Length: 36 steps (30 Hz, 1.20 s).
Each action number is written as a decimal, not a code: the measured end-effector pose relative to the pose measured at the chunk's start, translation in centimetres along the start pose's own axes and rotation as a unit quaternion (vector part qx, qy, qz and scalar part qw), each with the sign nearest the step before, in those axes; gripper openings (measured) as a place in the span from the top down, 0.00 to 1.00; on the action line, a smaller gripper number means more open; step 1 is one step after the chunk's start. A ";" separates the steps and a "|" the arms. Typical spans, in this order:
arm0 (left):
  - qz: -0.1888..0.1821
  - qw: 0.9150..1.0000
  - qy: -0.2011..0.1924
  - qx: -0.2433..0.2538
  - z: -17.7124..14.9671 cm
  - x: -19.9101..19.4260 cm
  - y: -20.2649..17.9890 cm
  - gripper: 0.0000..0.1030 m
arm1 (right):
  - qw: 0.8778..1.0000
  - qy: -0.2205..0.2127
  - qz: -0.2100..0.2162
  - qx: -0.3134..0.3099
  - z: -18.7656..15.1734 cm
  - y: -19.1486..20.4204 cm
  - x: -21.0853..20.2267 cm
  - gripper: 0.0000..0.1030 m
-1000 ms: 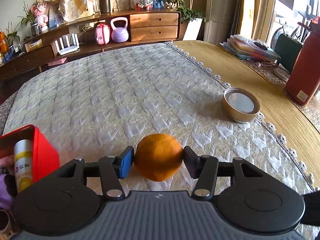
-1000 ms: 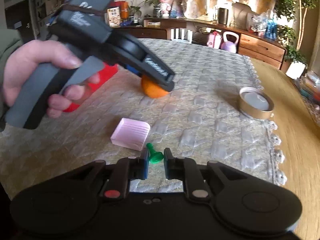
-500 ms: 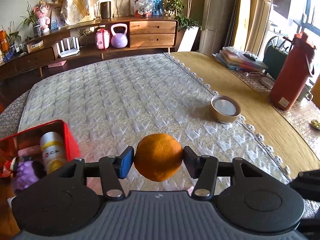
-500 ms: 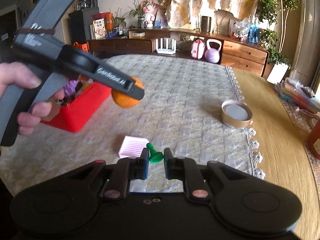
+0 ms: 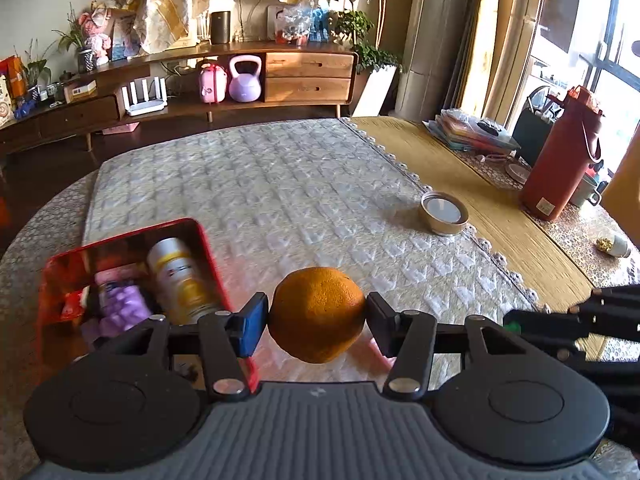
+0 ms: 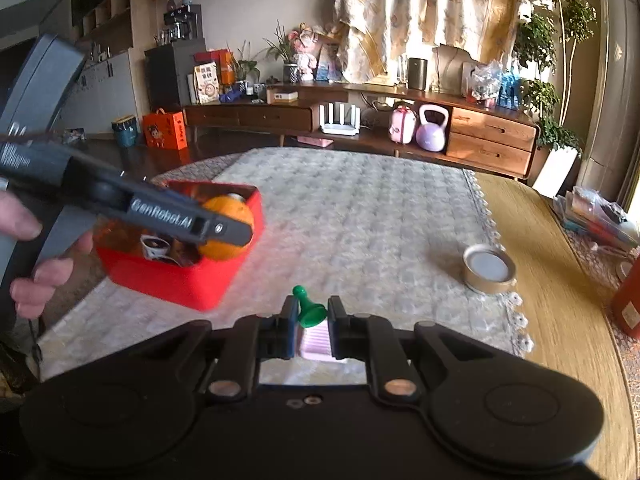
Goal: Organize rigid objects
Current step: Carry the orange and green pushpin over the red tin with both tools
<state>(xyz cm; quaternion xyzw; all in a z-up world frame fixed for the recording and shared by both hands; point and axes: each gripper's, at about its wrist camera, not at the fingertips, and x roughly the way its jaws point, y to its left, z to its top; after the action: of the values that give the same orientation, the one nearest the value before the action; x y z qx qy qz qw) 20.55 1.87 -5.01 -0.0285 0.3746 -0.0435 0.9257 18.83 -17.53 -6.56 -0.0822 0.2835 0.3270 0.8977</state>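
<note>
Orange fruit, my orange [image 5: 318,314], sits clamped between the left gripper [image 5: 316,318] fingers, raised above the red box [image 6: 180,276]; my right gripper [image 6: 308,322] pinches a green pawn [image 6: 310,310] over the pink block [image 6: 316,346]. Writing on the left tool reads "GenRobot.AI", my hand [image 6: 32,256] wrapped round its handle. Farther off a round tin [image 6: 489,269] rests near the quilted cloth's [image 5: 260,184] edge.

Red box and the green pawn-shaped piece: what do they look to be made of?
The red box looks like painted tin: thin walls with a shiny, reflective inside, though glossy plastic is possible. The green pawn-shaped piece, clamped in the right gripper, looks like moulded plastic: uniform colour, smooth, slightly glossy.
</note>
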 end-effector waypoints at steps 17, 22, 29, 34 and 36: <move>0.034 0.999 -0.003 -0.008 -2.9 -5.0 8.5 0.48 | 0.999 -0.010 0.042 -0.031 4.3 7.7 4.4 0.86; 0.053 0.999 0.004 -0.002 -3.3 -4.7 10.6 0.48 | 0.998 0.000 0.049 -0.037 5.2 9.3 6.9 0.86; 0.085 0.996 0.002 0.000 -1.7 -2.8 14.2 0.48 | 0.997 0.017 0.045 -0.056 6.0 11.0 10.8 0.86; 0.114 0.993 0.003 0.015 -0.2 -0.2 15.6 0.48 | 0.997 0.029 0.036 -0.060 6.8 11.2 13.6 0.86; 0.116 0.993 0.005 0.010 0.3 0.9 16.3 0.48 | 0.997 0.033 0.036 -0.059 7.0 11.4 14.5 0.86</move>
<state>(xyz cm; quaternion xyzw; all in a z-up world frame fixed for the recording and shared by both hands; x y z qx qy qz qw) 22.37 17.98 -6.76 0.0250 0.3795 0.0604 0.9229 23.86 1.41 -8.54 -0.1357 0.2962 0.3727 0.8689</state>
